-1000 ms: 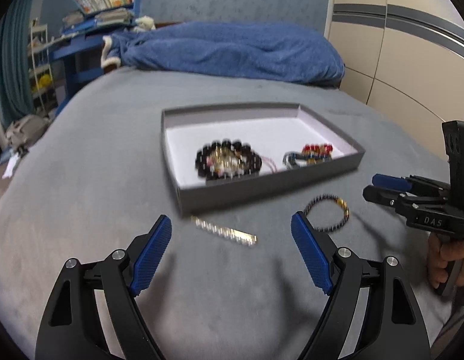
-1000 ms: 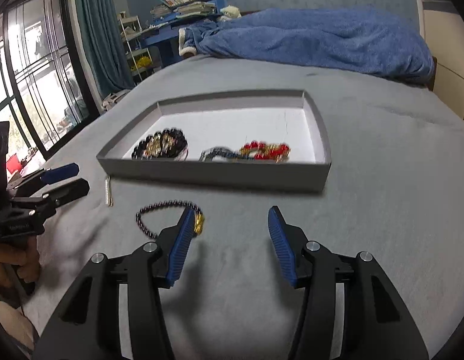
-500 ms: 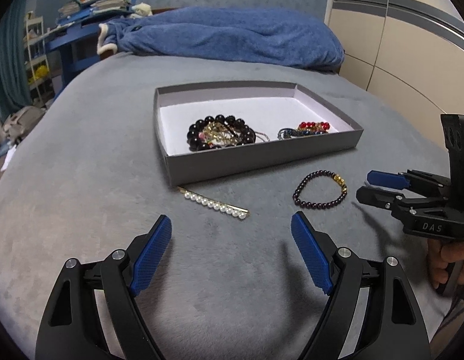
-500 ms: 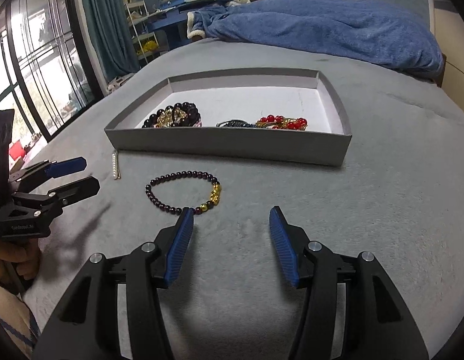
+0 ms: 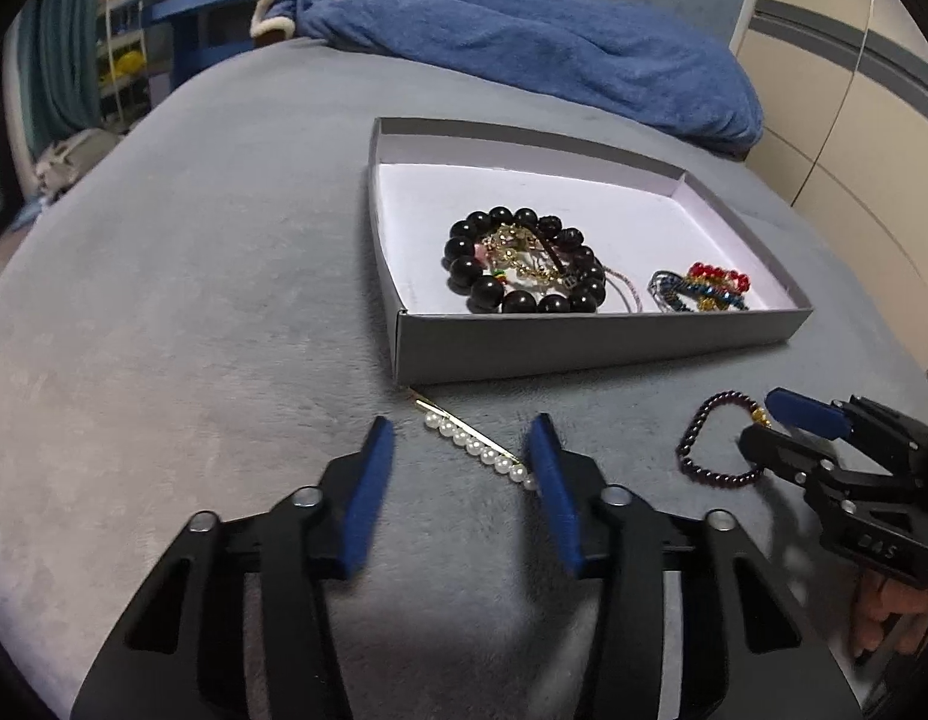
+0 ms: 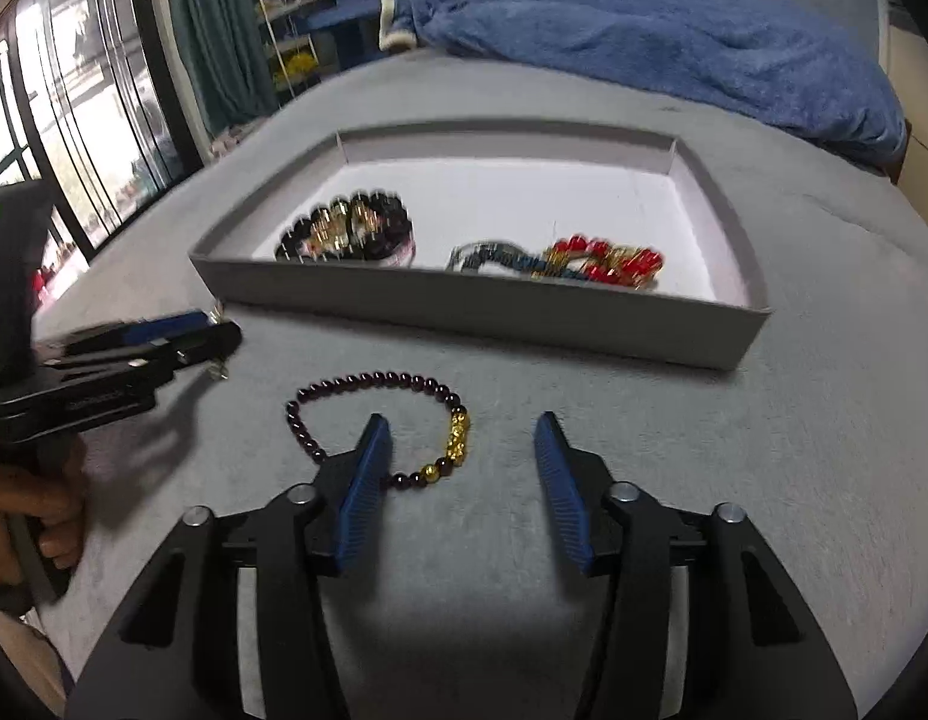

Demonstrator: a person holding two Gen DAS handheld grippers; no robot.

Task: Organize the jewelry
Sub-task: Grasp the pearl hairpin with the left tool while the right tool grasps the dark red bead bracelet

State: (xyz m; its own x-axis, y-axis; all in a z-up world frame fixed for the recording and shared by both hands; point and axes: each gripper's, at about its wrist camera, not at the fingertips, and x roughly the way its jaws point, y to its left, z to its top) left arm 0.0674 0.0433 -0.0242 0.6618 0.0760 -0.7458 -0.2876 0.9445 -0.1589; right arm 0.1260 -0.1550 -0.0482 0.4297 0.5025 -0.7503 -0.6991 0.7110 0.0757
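Observation:
A grey tray [image 5: 584,342] [image 6: 464,306] with a white floor stands on the grey bedspread. In it lie a large black-bead bracelet [image 5: 524,261] [image 6: 344,228] and red and coloured bracelets [image 5: 704,288] [image 6: 602,258]. A pearl hair pin [image 5: 476,447] lies just in front of the tray, between the closing jaws of my left gripper [image 5: 462,420] [image 6: 218,333]; its pads do not press on it. A dark bead bracelet with gold beads [image 6: 458,438] [image 5: 704,438] lies under my right gripper [image 6: 462,420] [image 5: 758,420]. Those jaws are closing too, the gold part between them, untouched.
A blue blanket [image 5: 554,42] [image 6: 644,30] lies heaped behind the tray. Beige wardrobe doors [image 5: 854,90] stand at the right, a tall window [image 6: 56,120] and shelves at the left. A person's hand [image 5: 884,618] [image 6: 32,510] holds each gripper.
Both grippers have come forward and down onto their pieces. The left jaws have narrowed around the pearl pin. The right gripper now stands over the dark bracelet, jaws slightly narrower.

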